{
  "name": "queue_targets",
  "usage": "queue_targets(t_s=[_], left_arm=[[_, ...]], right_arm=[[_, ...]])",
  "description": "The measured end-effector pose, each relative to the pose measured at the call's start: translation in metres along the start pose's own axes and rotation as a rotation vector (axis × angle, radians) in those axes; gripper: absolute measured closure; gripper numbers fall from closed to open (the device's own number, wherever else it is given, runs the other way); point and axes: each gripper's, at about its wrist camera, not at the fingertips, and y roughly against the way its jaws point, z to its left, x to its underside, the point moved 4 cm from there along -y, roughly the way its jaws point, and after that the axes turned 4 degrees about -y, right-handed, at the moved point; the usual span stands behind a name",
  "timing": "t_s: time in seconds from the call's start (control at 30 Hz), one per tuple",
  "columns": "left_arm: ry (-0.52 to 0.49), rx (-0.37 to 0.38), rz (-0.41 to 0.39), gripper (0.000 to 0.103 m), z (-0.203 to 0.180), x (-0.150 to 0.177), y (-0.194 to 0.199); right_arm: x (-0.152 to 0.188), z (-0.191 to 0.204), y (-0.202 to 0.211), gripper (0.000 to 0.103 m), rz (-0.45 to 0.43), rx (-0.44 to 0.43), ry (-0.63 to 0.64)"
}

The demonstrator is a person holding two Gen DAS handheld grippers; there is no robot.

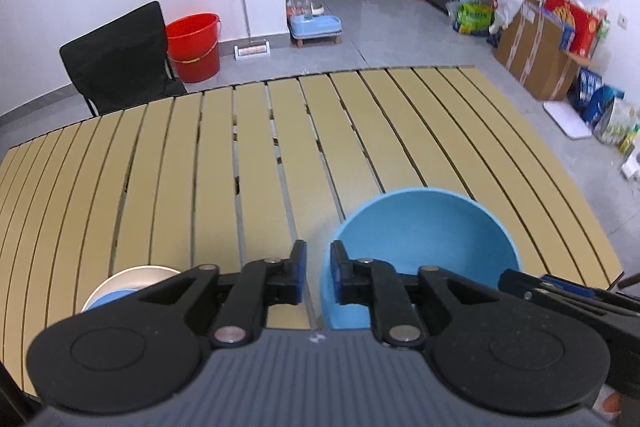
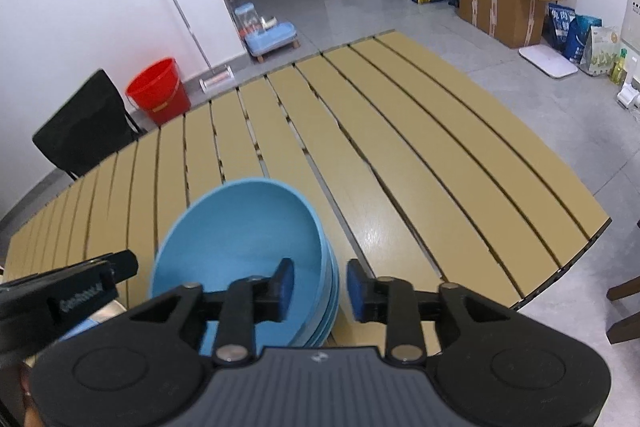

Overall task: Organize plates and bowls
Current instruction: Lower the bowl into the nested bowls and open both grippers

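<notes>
A tan slatted wooden table (image 2: 400, 155) carried a stack of round light-blue plastic bowls (image 2: 244, 251) near its front edge. The right gripper (image 2: 320, 285) stood released, its jaws straddling the stack's near rim, while the left gripper (image 1: 318, 273) hovered unclenched and empty just left of the bowls, above a small white-rimmed plate (image 1: 120, 287).

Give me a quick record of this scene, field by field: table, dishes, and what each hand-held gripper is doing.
surface: slatted tan table
blue bowls: stack of blue bowls near the table's front edge
other dishes: pale plate with something blue on it, left of the bowls, mostly hidden
left hand-held gripper: open, straddling the left rim of the bowl stack
right hand-held gripper: open, straddling the right rim of the same stack
grip: neither visibly clamped
</notes>
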Motion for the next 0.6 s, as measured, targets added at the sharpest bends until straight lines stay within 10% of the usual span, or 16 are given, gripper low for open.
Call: queue_targets(t_s=[0.27, 0.4, 0.6], left_arm=[[0.02, -0.025, -0.136, 0.023, 0.031, 0.013, 0.041], [0.024, -0.041, -0.196, 0.0, 0.04, 0.025, 0.061], [0.037, -0.035, -0.24, 0.0, 0.055, 0.048, 0.079]], right_arm=[[0.014, 0.001, 0.035, 0.014, -0.078, -0.029, 0.052], [0.029, 0.007, 0.048, 0.004, -0.093, -0.05, 0.083], [0.051, 0.011, 0.067, 0.0, -0.118, -0.074, 0.097]])
